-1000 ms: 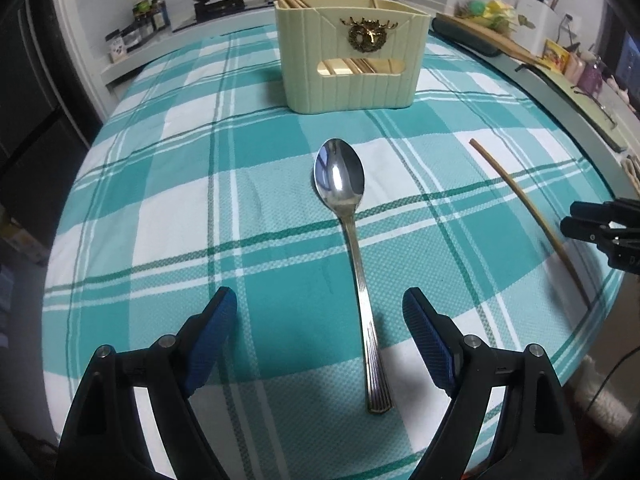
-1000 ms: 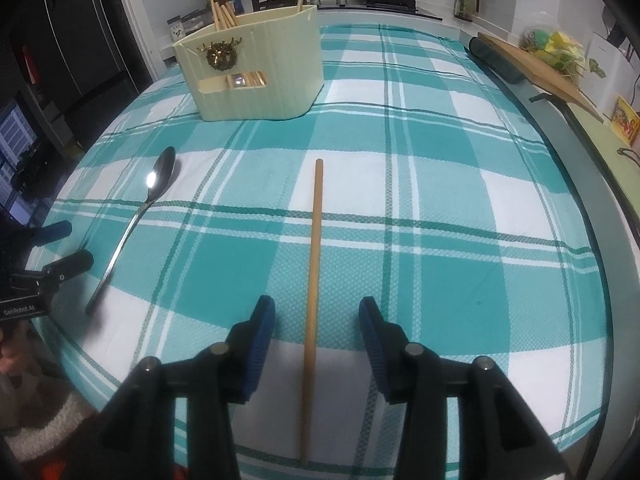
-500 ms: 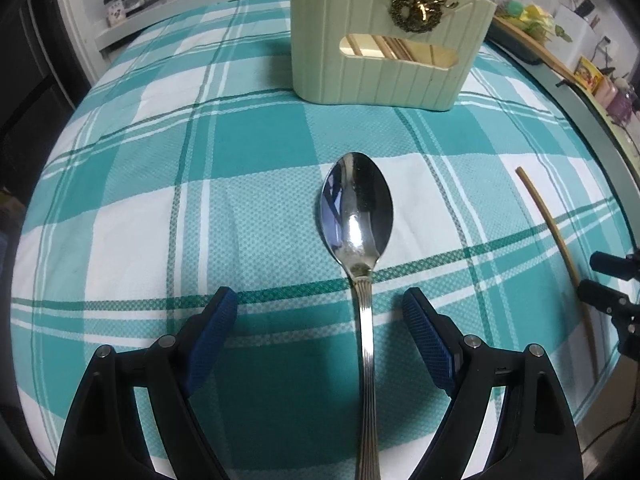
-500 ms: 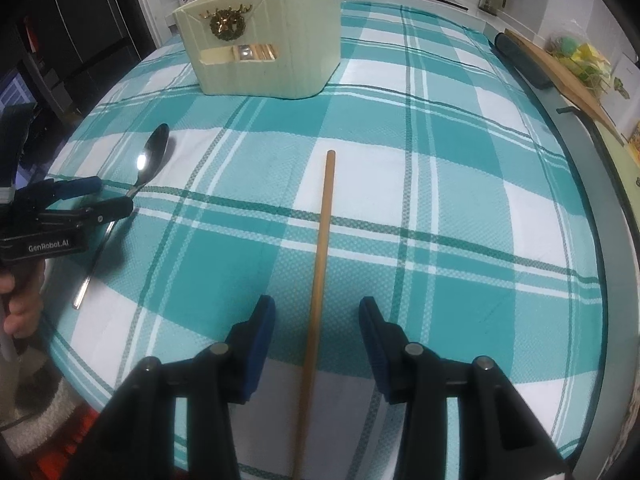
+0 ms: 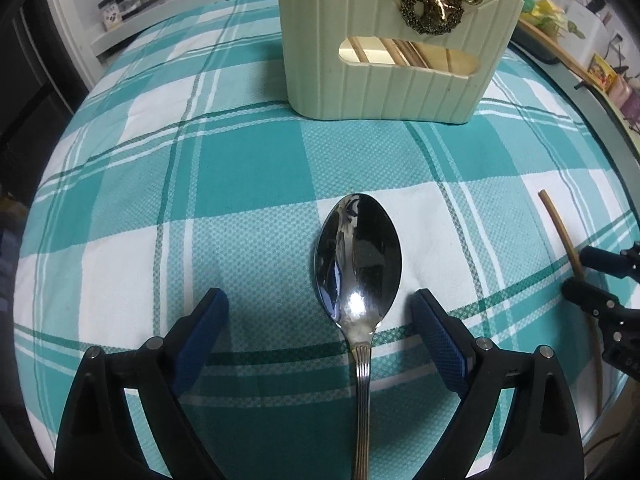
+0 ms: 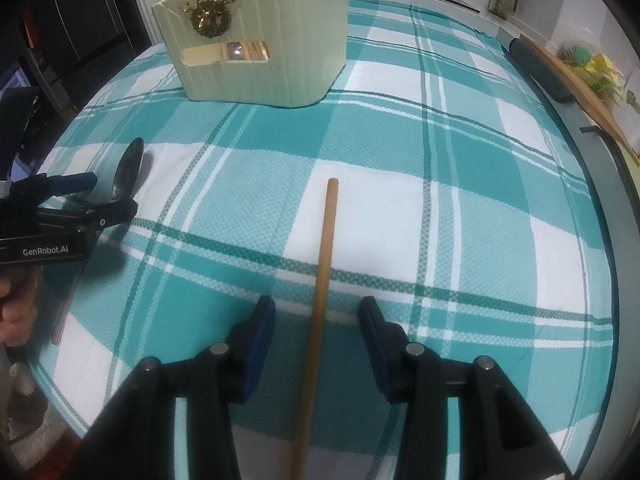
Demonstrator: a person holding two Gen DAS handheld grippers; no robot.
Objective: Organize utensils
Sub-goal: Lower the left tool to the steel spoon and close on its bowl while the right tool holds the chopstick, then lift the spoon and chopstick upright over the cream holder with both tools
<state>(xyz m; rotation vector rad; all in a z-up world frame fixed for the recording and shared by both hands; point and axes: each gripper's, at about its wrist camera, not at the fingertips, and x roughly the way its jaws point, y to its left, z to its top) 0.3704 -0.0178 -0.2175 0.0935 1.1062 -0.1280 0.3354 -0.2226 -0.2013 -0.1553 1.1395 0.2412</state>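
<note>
A steel spoon [image 5: 358,276] lies on the teal plaid cloth with its bowl pointing at a cream utensil holder [image 5: 396,40]. My left gripper [image 5: 320,312] is open, low over the cloth, its jaws on either side of the spoon's neck. A wooden chopstick [image 6: 322,280] lies lengthwise on the cloth. My right gripper [image 6: 318,320] is open with the chopstick between its jaws. The holder [image 6: 256,36] has several chopsticks inside. The spoon [image 6: 128,170] and left gripper [image 6: 96,196] show at the left of the right wrist view.
The cloth-covered table [image 6: 440,140] ends at a grey rim on the right [image 6: 600,184]. A cutting board [image 6: 572,76] and a stove with pans stand beyond the table. The chopstick [image 5: 560,236] and right gripper [image 5: 596,276] show at the right edge of the left wrist view.
Both grippers have moved forward and lower. The left jaws now flank the spoon's neck; the right jaws flank the chopstick farther up its length. Both stay open.
</note>
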